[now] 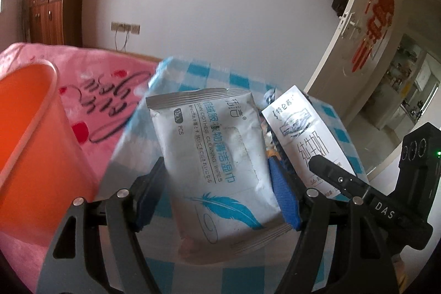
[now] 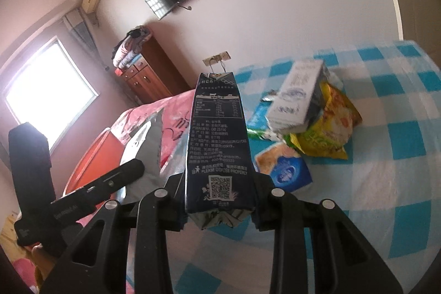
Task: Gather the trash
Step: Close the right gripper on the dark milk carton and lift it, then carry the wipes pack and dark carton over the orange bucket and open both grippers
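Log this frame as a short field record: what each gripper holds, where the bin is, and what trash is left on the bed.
left gripper: shut on wipes packet
right gripper: shut on dark milk carton
bin: orange bin, to the left, beside the pink blanket
trash left: white carton, yellow snack bag, blue packet, piled on checkered sheet

bin mouth (image 1: 26,79): unobstructed | trash pile (image 2: 311,126): crowds checkered bedsheet (image 2: 386,183) beside it

Two milk cartons are showing: a dark navy one (image 2: 219,145) and a white one (image 2: 299,92). One white wipes pack (image 1: 212,156), one orange plastic bucket (image 1: 30,128), two yellow-green snack bags (image 2: 325,128).
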{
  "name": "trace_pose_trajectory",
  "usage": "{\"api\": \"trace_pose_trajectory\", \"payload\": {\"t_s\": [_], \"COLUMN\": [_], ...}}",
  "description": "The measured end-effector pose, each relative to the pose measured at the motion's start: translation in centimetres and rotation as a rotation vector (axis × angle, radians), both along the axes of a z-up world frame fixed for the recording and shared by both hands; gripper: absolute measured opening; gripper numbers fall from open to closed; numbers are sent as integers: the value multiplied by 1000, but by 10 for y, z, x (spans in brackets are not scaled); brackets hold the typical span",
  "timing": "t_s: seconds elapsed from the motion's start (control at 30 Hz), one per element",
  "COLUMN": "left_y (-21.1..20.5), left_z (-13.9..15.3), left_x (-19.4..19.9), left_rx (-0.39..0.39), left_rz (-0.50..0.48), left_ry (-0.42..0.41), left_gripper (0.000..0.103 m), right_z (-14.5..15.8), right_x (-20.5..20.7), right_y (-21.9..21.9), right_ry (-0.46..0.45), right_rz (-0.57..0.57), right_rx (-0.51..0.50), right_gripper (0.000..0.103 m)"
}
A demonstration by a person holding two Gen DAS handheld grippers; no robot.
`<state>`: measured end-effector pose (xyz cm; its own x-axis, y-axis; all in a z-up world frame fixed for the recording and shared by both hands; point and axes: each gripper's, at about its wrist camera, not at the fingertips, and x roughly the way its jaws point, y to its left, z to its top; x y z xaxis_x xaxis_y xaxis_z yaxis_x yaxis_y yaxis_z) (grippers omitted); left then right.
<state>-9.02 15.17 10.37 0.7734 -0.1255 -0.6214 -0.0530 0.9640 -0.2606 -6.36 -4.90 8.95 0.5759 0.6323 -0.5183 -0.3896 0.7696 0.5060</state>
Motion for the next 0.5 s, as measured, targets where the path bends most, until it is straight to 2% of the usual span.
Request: {"api": "trace_pose_trajectory", "payload": {"t_s": [0.27, 0.5], "left_y": [23, 66], "left_z": [43, 66], "left_x": [-23, -45], "left_rx": [85, 138], "left_rz": [72, 187], "left_ry": [-86, -129], "left_gripper": [73, 73], "right_z": [40, 71], "right_x": [-5, -9], "right_y": [32, 80], "right_ry": [-36, -51], "right_rz": [78, 183], "right_rx": [33, 60], "right_gripper": [35, 35]}}
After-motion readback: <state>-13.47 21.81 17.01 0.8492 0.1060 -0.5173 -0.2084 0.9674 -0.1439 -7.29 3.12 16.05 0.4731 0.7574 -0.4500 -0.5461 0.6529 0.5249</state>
